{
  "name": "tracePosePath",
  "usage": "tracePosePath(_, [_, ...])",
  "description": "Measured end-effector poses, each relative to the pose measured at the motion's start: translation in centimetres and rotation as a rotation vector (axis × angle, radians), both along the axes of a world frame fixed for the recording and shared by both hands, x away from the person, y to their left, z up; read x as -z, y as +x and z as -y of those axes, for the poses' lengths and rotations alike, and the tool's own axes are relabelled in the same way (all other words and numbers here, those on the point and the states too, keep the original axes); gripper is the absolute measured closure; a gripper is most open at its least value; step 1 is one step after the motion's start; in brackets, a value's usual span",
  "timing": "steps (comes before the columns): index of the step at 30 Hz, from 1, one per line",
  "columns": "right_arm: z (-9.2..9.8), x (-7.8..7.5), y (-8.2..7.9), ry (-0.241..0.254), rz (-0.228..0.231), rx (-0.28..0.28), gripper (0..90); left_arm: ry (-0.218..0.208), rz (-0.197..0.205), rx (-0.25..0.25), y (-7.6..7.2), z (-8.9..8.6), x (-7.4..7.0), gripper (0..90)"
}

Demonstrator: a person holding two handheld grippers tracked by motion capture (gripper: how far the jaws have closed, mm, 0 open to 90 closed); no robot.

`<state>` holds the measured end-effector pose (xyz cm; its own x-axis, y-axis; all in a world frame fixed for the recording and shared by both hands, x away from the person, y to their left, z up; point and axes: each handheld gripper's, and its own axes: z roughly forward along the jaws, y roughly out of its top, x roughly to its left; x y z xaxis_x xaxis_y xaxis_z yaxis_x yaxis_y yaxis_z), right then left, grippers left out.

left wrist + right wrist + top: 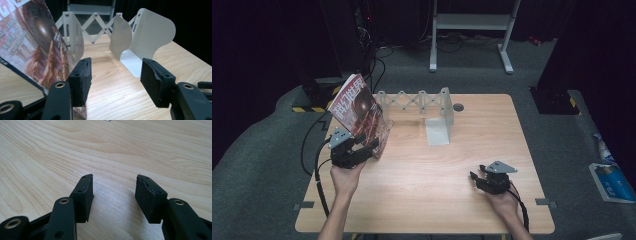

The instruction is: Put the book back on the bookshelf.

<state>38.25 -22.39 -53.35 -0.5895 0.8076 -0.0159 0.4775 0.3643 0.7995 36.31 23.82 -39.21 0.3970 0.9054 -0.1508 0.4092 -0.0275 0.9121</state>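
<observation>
1. Near the front right corner of the light wooden counter (427, 175), the right gripper (476, 179) rests with its black fingers (83, 195) spread apart over bare wood, empty.
2. Toward the left edge, the left gripper (368, 145) has its fingers (81, 78) apart, gripping nothing.
3. Just beside them, the glossy dark-red magazine (359, 112) stands tilted.
4. It leans at the left end of the white metal accordion book rack (422, 102) along the back edge.

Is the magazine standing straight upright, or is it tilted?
Tilted. The magazine leans with its top toward the table's left edge, beside the left gripper, whose jaws are open.
</observation>
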Motion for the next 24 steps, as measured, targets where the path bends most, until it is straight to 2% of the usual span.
tracePosePath(24, [0.0,0.0,0.0,0.001,0.0,0.0,48.4,-0.029,-0.014,0.043,0.2,1.5,0.8,41.7])
